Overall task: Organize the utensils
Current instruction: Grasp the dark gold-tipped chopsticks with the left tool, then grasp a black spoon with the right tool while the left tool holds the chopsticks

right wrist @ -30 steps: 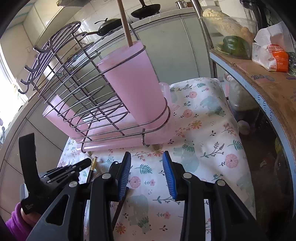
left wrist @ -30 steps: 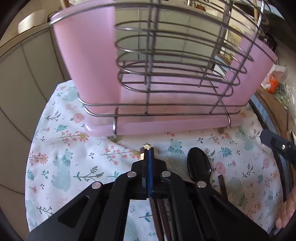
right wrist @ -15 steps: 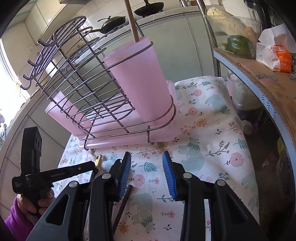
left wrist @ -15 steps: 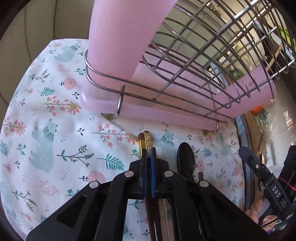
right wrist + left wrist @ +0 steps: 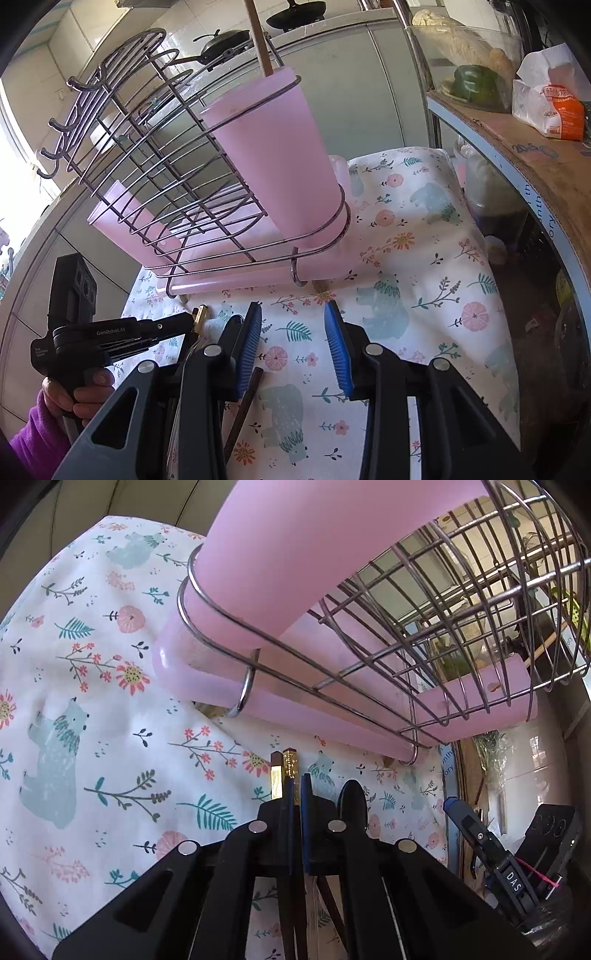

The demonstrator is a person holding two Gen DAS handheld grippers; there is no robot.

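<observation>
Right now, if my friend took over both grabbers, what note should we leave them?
Left gripper: shut on the gold-tipped chopsticks, low over the floral cloth in front of the wire rack.
Right gripper: open, holding nothing, over the cloth.
Things: a black spoon and another dark stick lie on the cloth near the grippers. The pink cup at the rack's end already holds one wooden stick.
Done: chopsticks picked up.
Left: probably drop them into a pink cup, then gather the spoon and the stick.
</observation>
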